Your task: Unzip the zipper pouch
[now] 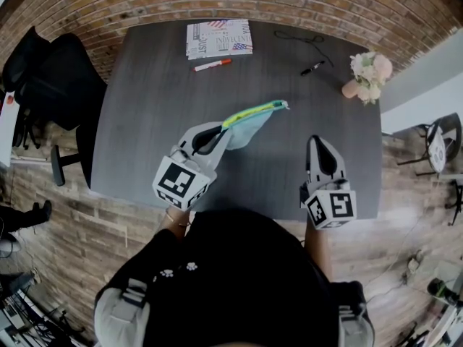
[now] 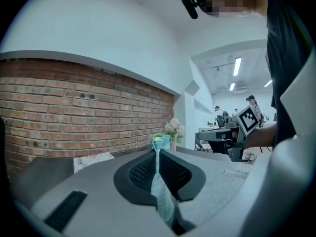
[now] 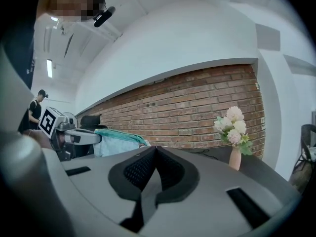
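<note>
Centrally over the dark table (image 1: 145, 85), the teal zipper pouch (image 1: 249, 121) is held by one end, pinched in the left gripper (image 1: 219, 134). The right gripper (image 1: 319, 143), jaws together and empty, hovers toward the near edge.

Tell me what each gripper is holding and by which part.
The left gripper pinches the zipper pouch by its near end; the right gripper is shut and empty.

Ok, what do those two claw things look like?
The left gripper and right gripper are light grey plastic with pointed tips and black textured pads inside. Each carries a white cube printed with black square markers. The person wears a dark top.
</note>
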A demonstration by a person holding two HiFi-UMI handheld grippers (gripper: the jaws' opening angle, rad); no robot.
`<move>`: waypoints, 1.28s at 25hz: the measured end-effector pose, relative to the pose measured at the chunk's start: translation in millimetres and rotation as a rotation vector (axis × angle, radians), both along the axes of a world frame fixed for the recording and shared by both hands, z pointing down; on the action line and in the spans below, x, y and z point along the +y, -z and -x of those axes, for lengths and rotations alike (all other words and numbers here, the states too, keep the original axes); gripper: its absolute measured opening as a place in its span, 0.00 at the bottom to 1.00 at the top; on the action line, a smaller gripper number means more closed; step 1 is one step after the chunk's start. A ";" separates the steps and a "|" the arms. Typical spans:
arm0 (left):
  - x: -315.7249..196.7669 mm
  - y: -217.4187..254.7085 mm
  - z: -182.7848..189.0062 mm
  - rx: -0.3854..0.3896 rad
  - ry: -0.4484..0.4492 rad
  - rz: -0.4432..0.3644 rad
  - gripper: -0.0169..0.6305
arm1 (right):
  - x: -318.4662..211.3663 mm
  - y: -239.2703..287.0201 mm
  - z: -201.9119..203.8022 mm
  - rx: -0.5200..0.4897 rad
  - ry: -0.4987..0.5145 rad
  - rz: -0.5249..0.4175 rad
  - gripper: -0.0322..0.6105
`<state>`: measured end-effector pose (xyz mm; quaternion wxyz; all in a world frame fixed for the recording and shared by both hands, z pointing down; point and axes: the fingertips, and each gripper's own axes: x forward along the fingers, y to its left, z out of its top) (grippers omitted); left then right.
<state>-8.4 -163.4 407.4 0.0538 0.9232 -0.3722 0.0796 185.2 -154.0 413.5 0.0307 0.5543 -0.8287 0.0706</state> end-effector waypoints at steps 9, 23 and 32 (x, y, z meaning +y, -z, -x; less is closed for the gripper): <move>0.1 -3.8 4.7 0.002 0.030 0.011 0.04 | 2.0 -3.9 8.4 0.064 0.014 0.004 0.05; 1.6 -5.2 3.9 -0.002 0.034 0.016 0.04 | 6.2 -7.4 13.2 0.068 0.028 0.021 0.05; 0.7 -6.7 5.5 -0.001 0.040 0.023 0.04 | 5.5 -10.4 16.4 0.070 0.042 0.029 0.05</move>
